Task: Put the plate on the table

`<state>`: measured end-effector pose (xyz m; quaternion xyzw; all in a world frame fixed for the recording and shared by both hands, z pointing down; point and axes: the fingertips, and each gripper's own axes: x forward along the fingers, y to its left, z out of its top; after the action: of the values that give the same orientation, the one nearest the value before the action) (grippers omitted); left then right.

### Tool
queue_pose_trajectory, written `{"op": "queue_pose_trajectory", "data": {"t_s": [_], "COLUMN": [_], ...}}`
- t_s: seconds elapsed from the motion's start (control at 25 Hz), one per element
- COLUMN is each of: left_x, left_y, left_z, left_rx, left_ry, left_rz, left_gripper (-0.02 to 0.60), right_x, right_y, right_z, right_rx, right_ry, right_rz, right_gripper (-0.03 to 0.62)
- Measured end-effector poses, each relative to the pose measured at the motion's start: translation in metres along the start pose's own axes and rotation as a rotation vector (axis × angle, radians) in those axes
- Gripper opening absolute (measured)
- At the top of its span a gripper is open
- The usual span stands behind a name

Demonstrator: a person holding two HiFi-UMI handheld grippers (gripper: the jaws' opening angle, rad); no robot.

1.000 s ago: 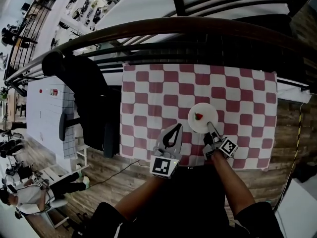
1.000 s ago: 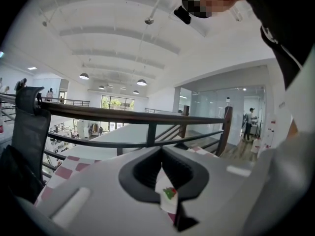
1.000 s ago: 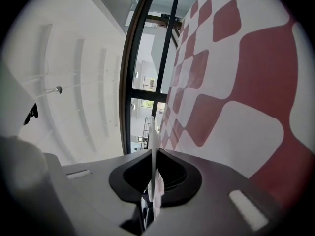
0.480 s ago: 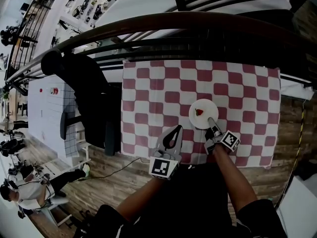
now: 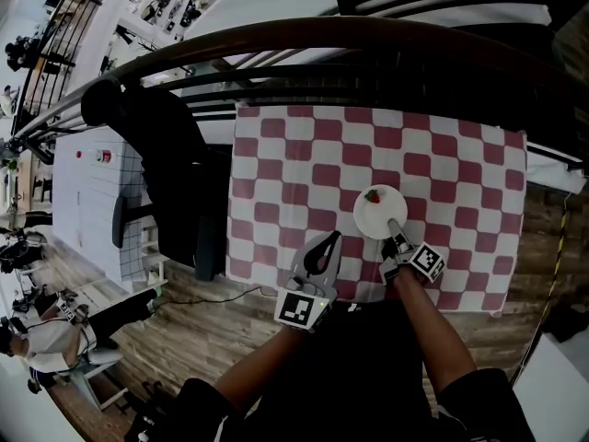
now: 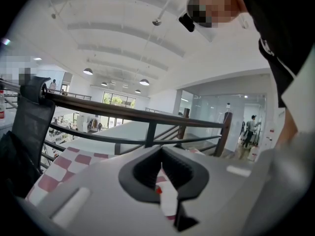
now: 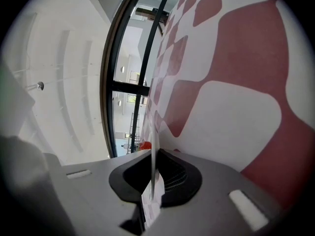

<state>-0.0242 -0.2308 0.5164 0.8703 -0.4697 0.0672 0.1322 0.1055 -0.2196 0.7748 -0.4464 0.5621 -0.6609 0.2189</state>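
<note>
A table covered with a red-and-white checked tablecloth (image 5: 304, 155) fills the middle of the head view. A small round white plate (image 5: 382, 217) lies over its near right part, well inside the cloth's edges. A small red piece of food (image 5: 372, 195) sits on the plate's far rim. The right gripper (image 5: 394, 226), grey with black pads and a cube of square markers at its back, reaches in from the near side of the table. It is clamped on the plate's near edge: in the right gripper view the thin white rim stands edge-on between the two black pads, which press on it from both sides. That view is rolled, so the checked cloth rises like a wall just beside the plate. Whether the plate touches the cloth or hangs just above it cannot be told. The left gripper (image 5: 329, 238) hovers over the cloth's near edge, just to the left of the plate and apart from it. Its jaws are closed tip to tip, with nothing between them. Through the gap behind the tips, the left gripper view shows a bit of cloth and white plate. A black mesh office chair (image 5: 161, 168) stands at the table's left side. A dark curved wooden railing (image 5: 368, 37) runs along the table's far side.
</note>
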Motion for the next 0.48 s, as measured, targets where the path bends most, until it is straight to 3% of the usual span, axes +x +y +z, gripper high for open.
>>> {"op": "queue_pose_trajectory", "data": {"t_s": [0.28,0.48], "left_x": [-0.006,-0.012], "left_y": [0.004,0.000], "left_z": [-0.005,-0.014], "left_rx": [-0.002,-0.023], "left_ry": [0.004,0.053], "left_rz": [0.021,0.026], "left_gripper": [0.008,0.008], "right_x": [0.001,0.002], "right_y": [-0.007,-0.010], "right_z": [0.002,0.001], "right_rx": [0.013,0.014], "right_ry": [0.000,0.007], "right_rz": [-0.027,-0.058], "right_gripper": [0.017,0.017]}}
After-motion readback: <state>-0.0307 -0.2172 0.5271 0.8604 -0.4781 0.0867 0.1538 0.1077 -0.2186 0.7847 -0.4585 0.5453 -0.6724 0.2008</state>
